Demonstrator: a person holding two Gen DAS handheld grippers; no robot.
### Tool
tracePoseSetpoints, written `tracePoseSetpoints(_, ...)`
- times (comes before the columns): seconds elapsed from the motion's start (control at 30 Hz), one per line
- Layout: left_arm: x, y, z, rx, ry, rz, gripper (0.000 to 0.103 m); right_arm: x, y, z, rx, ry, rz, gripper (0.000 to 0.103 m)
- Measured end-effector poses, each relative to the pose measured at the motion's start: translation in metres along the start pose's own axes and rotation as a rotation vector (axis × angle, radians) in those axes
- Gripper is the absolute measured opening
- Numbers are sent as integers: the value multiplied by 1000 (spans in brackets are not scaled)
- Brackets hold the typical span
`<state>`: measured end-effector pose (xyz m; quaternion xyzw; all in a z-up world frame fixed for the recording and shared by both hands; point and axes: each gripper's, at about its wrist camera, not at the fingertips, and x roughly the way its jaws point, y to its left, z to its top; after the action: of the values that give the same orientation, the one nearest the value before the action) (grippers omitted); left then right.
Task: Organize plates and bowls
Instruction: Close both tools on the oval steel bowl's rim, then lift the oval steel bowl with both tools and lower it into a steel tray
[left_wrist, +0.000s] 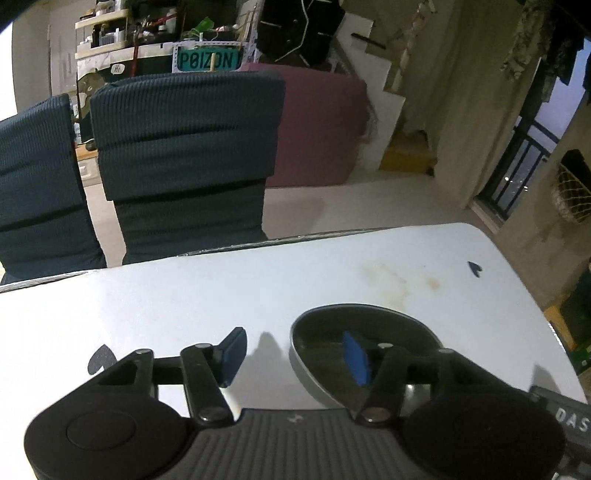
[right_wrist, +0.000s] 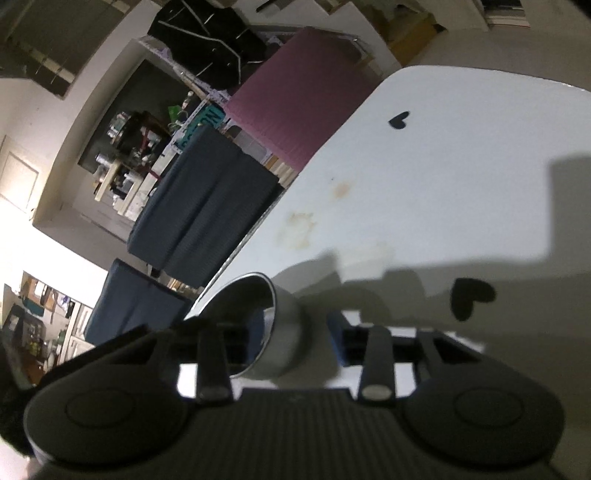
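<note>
Blue pads line the left gripper (left_wrist: 295, 354), whose jaws stand astride the near-left rim of a shallow steel plate (left_wrist: 365, 347): the right pad sits over the plate's inside, the left pad hangs outside over the bare table (left_wrist: 166, 295). A clear gap shows between the left pad and the rim, so nothing is clamped there. The plate lies flat on the white tabletop and holds nothing but reflections.

In the right wrist view, the right gripper (right_wrist: 295, 332) straddles the wall of a small steel bowl (right_wrist: 269, 328) that rests near the table's edge. Its left finger reaches into the bowl's mouth and its right pad stands just beside the outer wall; whether the pads actually press on the metal I cannot tell. The bowl's inside looks dark and empty.

Farther out, black heart-shaped marks (right_wrist: 471, 297) dot the tabletop, with yellowish stains (right_wrist: 299, 229) between them. Beyond the table stand two dark ribbed chair backs (left_wrist: 184, 155) and a mauve cushion (left_wrist: 317, 122).
</note>
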<state>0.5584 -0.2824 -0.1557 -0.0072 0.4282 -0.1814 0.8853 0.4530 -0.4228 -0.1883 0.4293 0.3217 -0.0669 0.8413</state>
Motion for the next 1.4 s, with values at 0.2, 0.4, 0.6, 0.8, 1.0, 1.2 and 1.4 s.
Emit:
tracePoseSetpoints(0.2, 16, 5, 4, -18, 41, 17, 25, 3, 6, 2, -18, 5, 10, 26)
tracePoseSetpoints(0.4, 18, 1, 1, -33, 45, 10, 11, 6, 9, 6, -61, 13, 15, 15)
tracePoseSetpoints(0.6, 2, 1, -3, -20, 33, 11, 5, 6, 10, 8, -128, 20, -9, 9)
tracePoseSetpoints(0.8, -34, 1, -16, -42, -8, 19, 5, -6, 29, 7, -237, 14, -28, 5)
tracePoseSetpoints(1.0, -88, 10, -32, -68, -63, 22, 5, -36, 55, -4, -325, 9, -11, 4)
tracePoseSetpoints(1.2, -148, 24, -61, -81, -94, 29, 6, -69, 72, -34, -421, 25, 17, 4)
tracePoseSetpoints(1.4, -207, 42, -96, -121, -124, 42, 6, -102, 84, -69, -450, 59, 65, 4)
